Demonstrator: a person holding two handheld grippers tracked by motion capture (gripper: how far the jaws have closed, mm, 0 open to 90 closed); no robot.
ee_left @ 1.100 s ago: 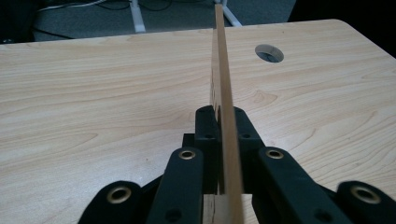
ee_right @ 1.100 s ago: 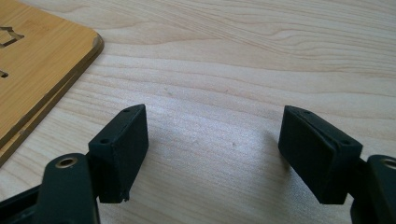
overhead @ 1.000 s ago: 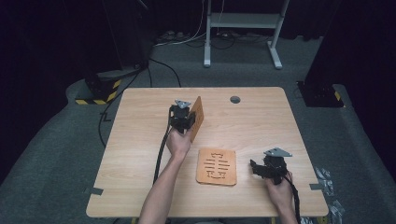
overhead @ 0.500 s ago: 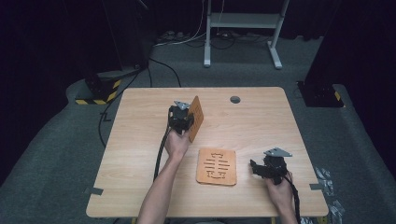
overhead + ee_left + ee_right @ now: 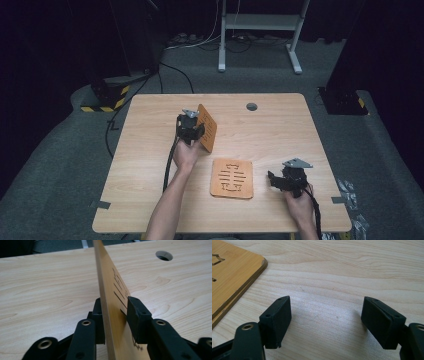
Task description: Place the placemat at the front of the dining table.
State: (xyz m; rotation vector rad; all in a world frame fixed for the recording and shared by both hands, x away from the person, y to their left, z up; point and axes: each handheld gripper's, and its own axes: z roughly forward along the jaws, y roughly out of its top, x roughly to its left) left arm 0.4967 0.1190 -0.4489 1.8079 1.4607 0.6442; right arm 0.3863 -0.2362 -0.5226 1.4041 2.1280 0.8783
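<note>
A slotted orange wooden board (image 5: pixel 207 127) stands on edge on the table, leaning slightly. My left gripper (image 5: pixel 192 131) straddles it. In the left gripper view the board (image 5: pixel 110 290) rises between the two black pads of that gripper (image 5: pixel 116 302), whose jaws have just been opening. The pads sit close on either side without clamping it. A second slotted board (image 5: pixel 231 178) lies flat near the front. To its right my right gripper (image 5: pixel 274 179) rests low over the table. In its own view it (image 5: pixel 326 299) stands open over bare wood, with the flat board's corner (image 5: pixel 229 272) at the left.
The wooden table (image 5: pixel 280 135) has a round cable hole (image 5: pixel 251 106) at the back, seen also as a hole (image 5: pixel 163 255) beyond the standing board. Behind the table are a white metal stand (image 5: pixel 260 30), floor cables and a yellow-black striped block (image 5: pixel 107 97).
The standing board at the left gripper has dipped slightly. The right gripper and the flat board have kept still.
</note>
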